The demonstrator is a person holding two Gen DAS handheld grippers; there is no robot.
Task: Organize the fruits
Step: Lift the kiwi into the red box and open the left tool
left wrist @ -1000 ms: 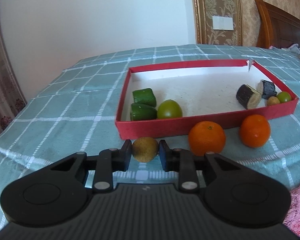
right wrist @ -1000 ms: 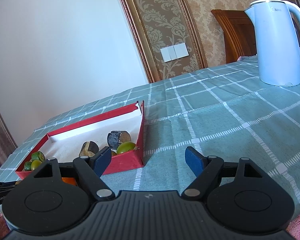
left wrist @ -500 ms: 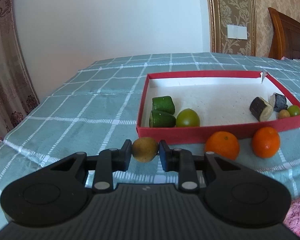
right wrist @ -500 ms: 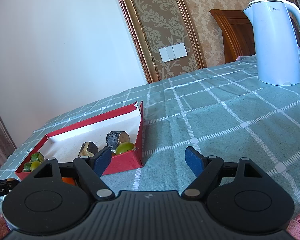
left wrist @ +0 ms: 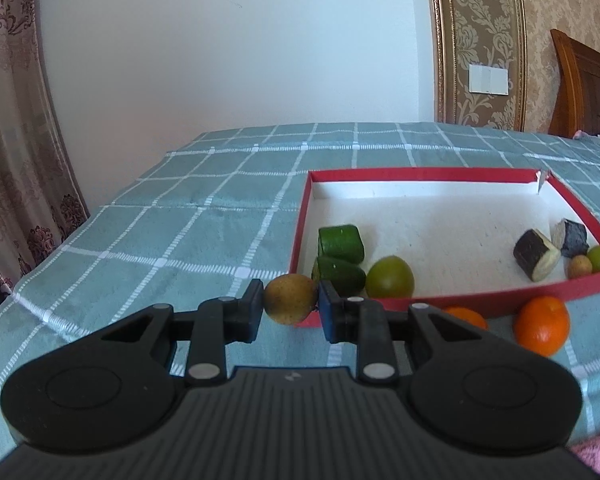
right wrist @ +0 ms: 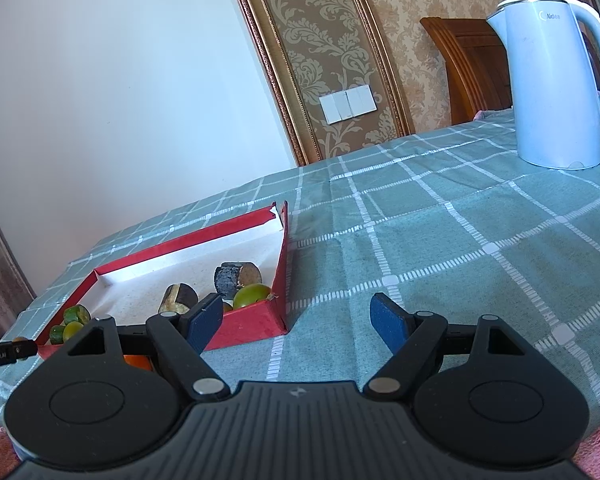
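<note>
My left gripper (left wrist: pixel 291 307) is shut on a small brown-yellow fruit (left wrist: pixel 290 298) and holds it above the cloth, just left of the near left corner of the red box (left wrist: pixel 420 173). In the box lie two green cucumber pieces (left wrist: pixel 341 243), a green fruit (left wrist: pixel 390 277), two dark eggplant pieces (left wrist: pixel 536 255), a small brown fruit and a small green one. Two oranges (left wrist: pixel 542 323) sit on the cloth in front of the box. My right gripper (right wrist: pixel 298 319) is open and empty, low over the cloth right of the box (right wrist: pixel 278 300).
A white electric kettle (right wrist: pixel 556 80) stands at the far right of the table. The teal checked cloth (left wrist: pixel 180 232) covers the table. A curtain hangs at the left, a wooden headboard at the back right. A pink cloth edge lies at the near corners.
My left gripper has risen and swung left with the brown fruit, so the box now lies to its right. The right gripper has barely moved.
</note>
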